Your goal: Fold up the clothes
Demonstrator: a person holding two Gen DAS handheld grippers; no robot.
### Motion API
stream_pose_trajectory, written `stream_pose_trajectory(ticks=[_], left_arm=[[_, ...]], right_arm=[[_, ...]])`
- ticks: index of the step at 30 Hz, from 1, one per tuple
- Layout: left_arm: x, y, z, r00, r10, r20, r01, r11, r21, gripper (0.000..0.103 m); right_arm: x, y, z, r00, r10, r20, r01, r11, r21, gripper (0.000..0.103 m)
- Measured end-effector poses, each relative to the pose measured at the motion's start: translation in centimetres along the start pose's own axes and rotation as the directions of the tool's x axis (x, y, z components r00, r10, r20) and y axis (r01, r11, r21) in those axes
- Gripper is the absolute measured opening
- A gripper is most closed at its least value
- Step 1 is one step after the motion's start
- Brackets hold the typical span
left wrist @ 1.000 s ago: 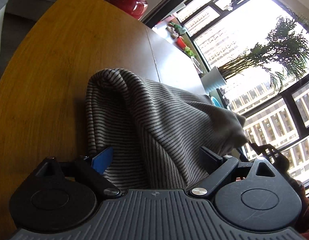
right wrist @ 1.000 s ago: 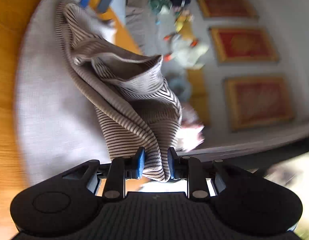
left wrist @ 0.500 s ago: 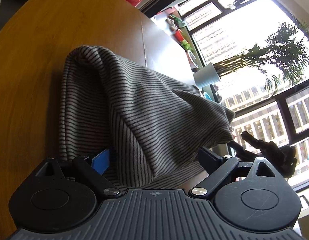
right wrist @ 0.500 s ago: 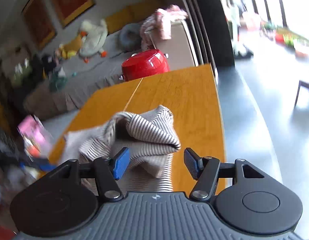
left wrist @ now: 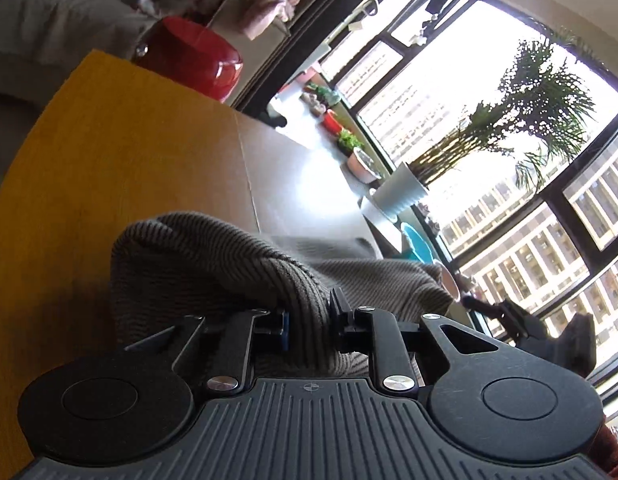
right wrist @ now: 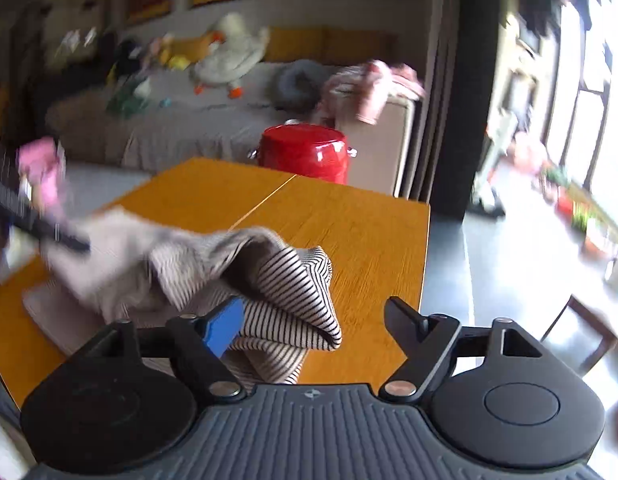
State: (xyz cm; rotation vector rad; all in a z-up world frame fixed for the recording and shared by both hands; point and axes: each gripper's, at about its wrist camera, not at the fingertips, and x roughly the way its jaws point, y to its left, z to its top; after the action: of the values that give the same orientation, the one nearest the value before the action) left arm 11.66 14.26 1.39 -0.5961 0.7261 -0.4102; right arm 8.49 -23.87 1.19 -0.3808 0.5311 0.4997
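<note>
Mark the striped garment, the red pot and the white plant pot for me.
striped garment (right wrist: 293,280): right wrist view, on the striped fold lying on the table.
red pot (right wrist: 305,152): right wrist view, on its glossy side wall.
white plant pot (left wrist: 401,192): left wrist view, on its ribbed side.

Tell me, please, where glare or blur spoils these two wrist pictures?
Left wrist view: the window is blown out, glare whitens the table. Right wrist view: motion blur smears the striped garment at left, and the doorway is overexposed.
</note>
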Motion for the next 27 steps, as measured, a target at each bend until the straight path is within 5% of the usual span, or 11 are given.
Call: stream_pose_trajectory(ticks=[5,9,11,12,14,18,21,23,24,27], left_arm=[[-0.8,0.5,1.6,0.999,0.037,0.038,-0.037,0.999,-0.013,0.021],[-0.6,1.9,1.1,0.998,0.052,0.022,-0.051,0.997,-0.055,0.02],[-1.1,2.9,1.0,0.997,0.074,0.026,-0.072,0.995,-0.07,0.018],[-1.5,3.2,1.0,0.996,0.085,0.032,-0.082,0.994,-0.074,0.017],[-2.2,3.6,0.7,0.995,0.094,0.046,-0.09,0.992,-0.086,0.016],[-3.1,4.3,-0.6,0.994,0.1,0.032,-0.097,0.99,-0.105,0.017],[-3.0,4.5,-1.4,0.995,0.096,0.002,-0.095,0.989,-0.115,0.017],[-2.6,4.1,-1.8,0.996,0.089,-0.024,-0.091,0.99,-0.106,0.027],[-2.4,3.9,-1.9,0.996,0.085,-0.037,-0.089,0.991,-0.1,0.039],[-1.4,3.2,-3.0,0.993,0.073,-0.095,-0.08,0.994,-0.073,0.058]], right_arm=[[2.3,3.5,-0.6,0.998,0.008,-0.064,-0.021,0.979,-0.203,0.081],[4.2,4.3,-0.6,0.999,-0.019,-0.036,0.006,0.948,-0.319,0.081],[5.2,4.7,-0.6,0.999,-0.029,-0.018,0.02,0.927,-0.374,0.047],[5.4,5.2,-0.1,0.999,-0.05,0.016,0.052,0.906,-0.421,0.025],[5.2,6.5,1.3,0.988,-0.094,0.124,0.146,0.837,-0.527,0.023],[3.6,8.6,0.4,0.949,-0.108,0.296,0.299,0.607,-0.736,0.023],[4.2,9.1,-3.4,0.972,-0.136,0.193,0.236,0.569,-0.788,0.023],[4.3,9.3,-7.5,0.976,-0.184,0.112,0.193,0.514,-0.836,0.024],[4.0,9.1,-9.0,0.974,-0.209,0.088,0.186,0.513,-0.838,0.024],[1.9,6.8,-9.4,0.966,-0.259,-0.004,0.175,0.665,-0.726,0.031]])
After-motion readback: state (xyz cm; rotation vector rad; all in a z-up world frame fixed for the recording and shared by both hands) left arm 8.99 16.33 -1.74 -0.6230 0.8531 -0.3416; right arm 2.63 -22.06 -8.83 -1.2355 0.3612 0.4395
